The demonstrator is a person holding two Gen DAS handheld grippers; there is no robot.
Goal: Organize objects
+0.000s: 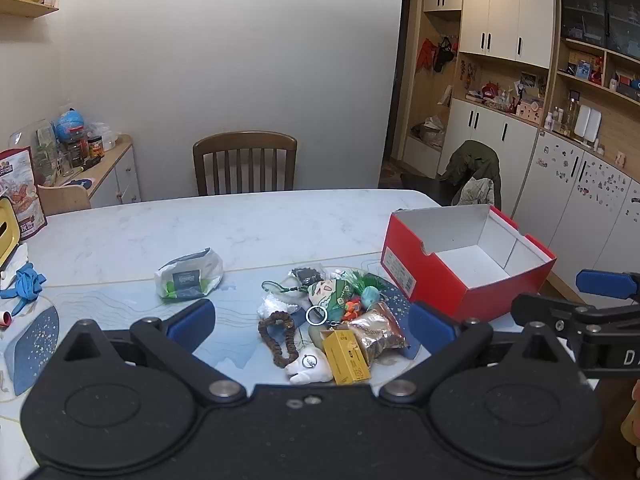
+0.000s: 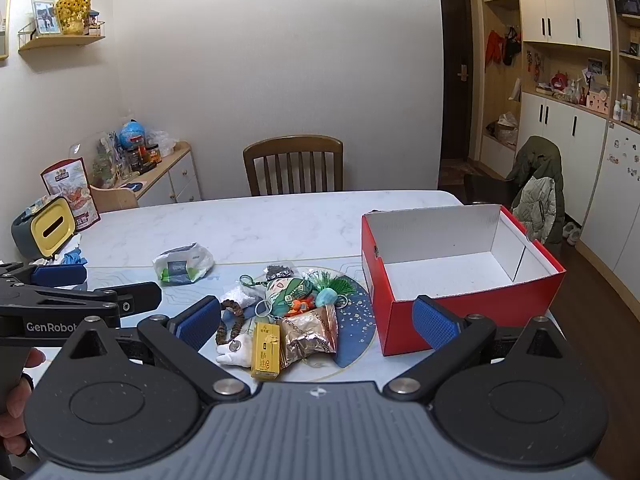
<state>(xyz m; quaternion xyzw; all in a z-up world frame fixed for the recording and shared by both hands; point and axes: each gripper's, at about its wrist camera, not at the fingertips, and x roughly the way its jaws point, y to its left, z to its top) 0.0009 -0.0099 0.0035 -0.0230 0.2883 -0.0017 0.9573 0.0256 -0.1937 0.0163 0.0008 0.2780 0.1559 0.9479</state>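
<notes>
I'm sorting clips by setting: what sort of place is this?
Most likely a home dining room: a marble-look dining table with a wooden chair, built-in white cabinets, and a coat draped over another chair.

box [image 2: 460,276]: open top, nothing above | pile [image 2: 288,320]: crowded, touching | table [image 2: 280,224] beyond: bare

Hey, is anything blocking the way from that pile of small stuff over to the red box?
Nothing visible does. The pile lies on the table beside the red box, which is open-topped and empty; only its near wall needs clearing.
</notes>
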